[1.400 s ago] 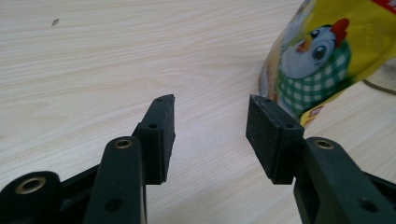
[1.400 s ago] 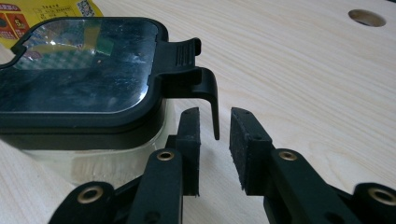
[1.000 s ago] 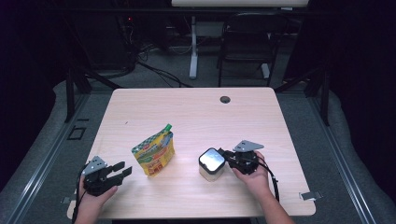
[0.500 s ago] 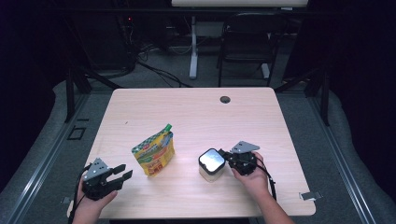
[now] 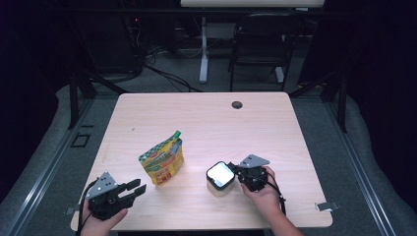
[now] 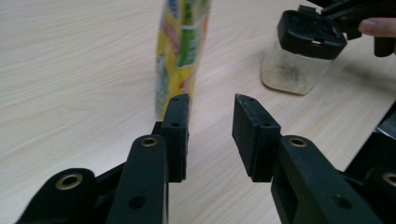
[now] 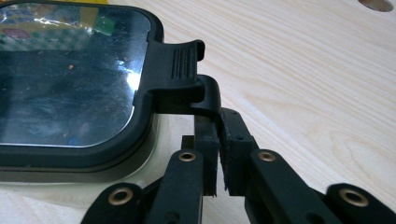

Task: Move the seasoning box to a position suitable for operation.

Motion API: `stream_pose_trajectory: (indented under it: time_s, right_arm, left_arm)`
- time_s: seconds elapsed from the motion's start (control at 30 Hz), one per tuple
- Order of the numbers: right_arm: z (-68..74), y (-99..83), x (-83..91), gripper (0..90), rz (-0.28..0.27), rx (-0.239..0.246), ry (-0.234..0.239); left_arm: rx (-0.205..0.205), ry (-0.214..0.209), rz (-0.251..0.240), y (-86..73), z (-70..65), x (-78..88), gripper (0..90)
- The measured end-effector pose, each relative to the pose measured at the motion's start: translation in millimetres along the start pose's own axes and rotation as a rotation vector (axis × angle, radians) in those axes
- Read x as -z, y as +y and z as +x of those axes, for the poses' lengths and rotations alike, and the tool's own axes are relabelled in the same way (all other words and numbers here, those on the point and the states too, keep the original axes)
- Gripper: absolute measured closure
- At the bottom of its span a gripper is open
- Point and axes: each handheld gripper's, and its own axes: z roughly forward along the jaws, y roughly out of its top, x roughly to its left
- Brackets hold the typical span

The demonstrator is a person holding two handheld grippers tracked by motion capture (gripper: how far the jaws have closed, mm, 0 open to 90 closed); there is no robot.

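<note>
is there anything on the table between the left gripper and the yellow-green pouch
Nothing visible. In the left gripper view only bare table lies between the left gripper and the standing pouch, with the jaws parted and empty, having just been closing. The clear container stands off to the side, its lid latch clamped by the right gripper.

Lab or recording room, dim and bare.

A pale wood table (image 5: 206, 123) with a cable hole (image 5: 237, 104) stands alone on grey carpet (image 5: 44, 167), lit while all around it is dark. Far behind it, loose cables (image 5: 162, 64) trail over the floor, next to a white desk leg (image 5: 203, 49) and a black chair (image 5: 258, 49). Metal rails (image 5: 44, 172) run down the left.
</note>
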Motion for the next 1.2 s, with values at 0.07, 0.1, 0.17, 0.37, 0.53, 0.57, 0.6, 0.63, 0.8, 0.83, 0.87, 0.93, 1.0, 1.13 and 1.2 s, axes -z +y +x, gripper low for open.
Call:
stream_pose_trajectory:
  time_s: [0.07,0.1,0.17,0.37,0.53,0.57,0.6,0.63,0.8,0.83,0.87,0.93,1.0,1.13,1.2]
  right_arm:
    - [3.0,0.1,0.1,86.3,-0.004,-0.005,0.005]
    - [5.9,0.7,0.8,86.3,0.004,-0.005,0.005]
    - [10.2,1.4,1.1,86.2,0.006,-0.010,0.006]
    - [18.2,3.1,5.8,85.0,0.043,-0.030,0.018]
    - [22.8,-0.1,12.8,84.1,0.059,-0.053,0.034]
    - [24.0,-1.0,14.1,83.8,0.058,-0.063,0.034]
    - [24.0,-1.0,14.1,83.8,0.058,-0.063,0.034]
    - [25.5,-2.8,17.3,83.3,0.064,-0.070,0.044]
    - [31.8,-6.7,23.3,82.4,0.067,-0.060,0.048]
    - [34.5,-8.1,26.4,82.0,0.074,-0.040,0.051]
    - [34.5,-8.1,26.4,82.0,0.074,-0.040,0.051]
    - [38.9,-10.5,28.3,81.6,0.065,-0.021,0.056]
    - [40.2,-11.2,27.8,81.4,0.054,-0.038,0.074]
    - [44.3,-9.1,26.7,81.1,0.047,-0.033,0.097]
    - [45.1,-9.2,27.0,77.6,0.042,-0.027,0.110]
  left_arm:
    - [-0.013,-0.018,-0.003,1.3,-5.9,-3.1,71.0]
    - [-0.033,-0.028,0.005,3.9,-11.7,-8.7,71.6]
    - [-0.050,-0.040,0.020,7.0,-17.7,-16.0,73.2]
    - [-0.079,-0.077,0.032,18.1,-32.9,-38.4,75.7]
    - [-0.099,-0.097,0.033,27.3,-42.6,-58.2,80.3]
    - [-0.105,-0.099,0.040,28.3,-43.1,-61.9,81.1]
    - [-0.105,-0.099,0.040,28.3,-43.1,-61.9,82.1]
    - [-0.109,-0.101,0.047,28.0,-44.1,-68.5,82.8]
    - [-0.103,-0.105,0.051,23.2,-43.1,-75.6,86.5]
    - [-0.098,-0.113,0.053,21.1,-41.3,-76.7,87.4]
    - [-0.098,-0.113,0.053,21.1,-41.3,-76.7,88.3]
    - [-0.098,-0.115,0.055,19.2,-40.5,-77.1,89.7]
    - [-0.095,-0.123,0.052,17.0,-40.5,-77.5,90.0]
    - [-0.106,-0.128,0.053,14.0,-40.3,-78.1,90.0]
    - [-0.109,-0.134,0.055,12.7,-41.0,-78.2,90.0]
